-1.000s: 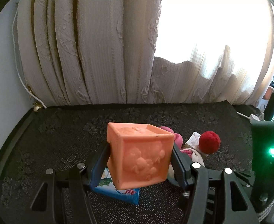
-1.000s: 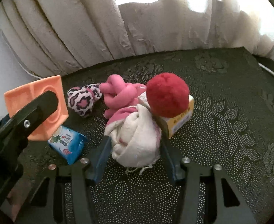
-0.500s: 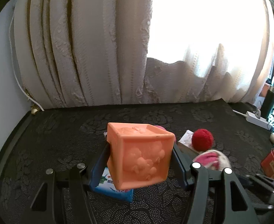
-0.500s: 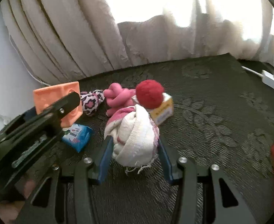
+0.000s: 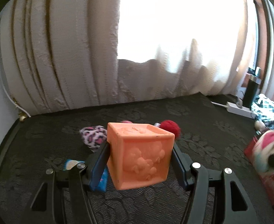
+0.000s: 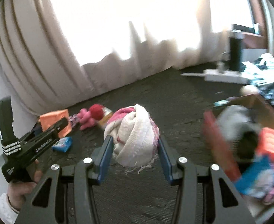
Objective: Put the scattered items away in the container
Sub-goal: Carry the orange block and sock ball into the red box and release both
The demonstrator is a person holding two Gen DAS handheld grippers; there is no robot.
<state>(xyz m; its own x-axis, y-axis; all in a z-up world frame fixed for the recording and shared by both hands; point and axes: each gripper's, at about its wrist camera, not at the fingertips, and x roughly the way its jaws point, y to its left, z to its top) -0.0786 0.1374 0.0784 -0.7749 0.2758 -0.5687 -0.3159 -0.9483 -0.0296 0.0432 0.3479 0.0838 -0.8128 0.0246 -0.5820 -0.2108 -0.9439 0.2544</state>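
left gripper (image 5: 140, 160): clamped on the orange cube (image 5: 139, 154), held up off the dark cloth (image 5: 193, 115)
right gripper (image 6: 134, 149): squeezing a rolled pink-and-white sock (image 6: 134, 132) – also off the surface
container (image 6: 249, 141): red box to the right, blurry, already has stuff in it
still lying out: red pom-pom (image 5: 170, 127), leopard-print sock (image 5: 94, 137), blue packet (image 6: 62, 143), pink toy (image 6: 85, 116) – all near each other by the curtain (image 5: 62, 56)

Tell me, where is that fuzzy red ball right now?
The red ball lies on the dark patterned surface near the curtain, left of centre in the right wrist view, touching the pink toy. In the left wrist view it peeks out behind the orange cube.
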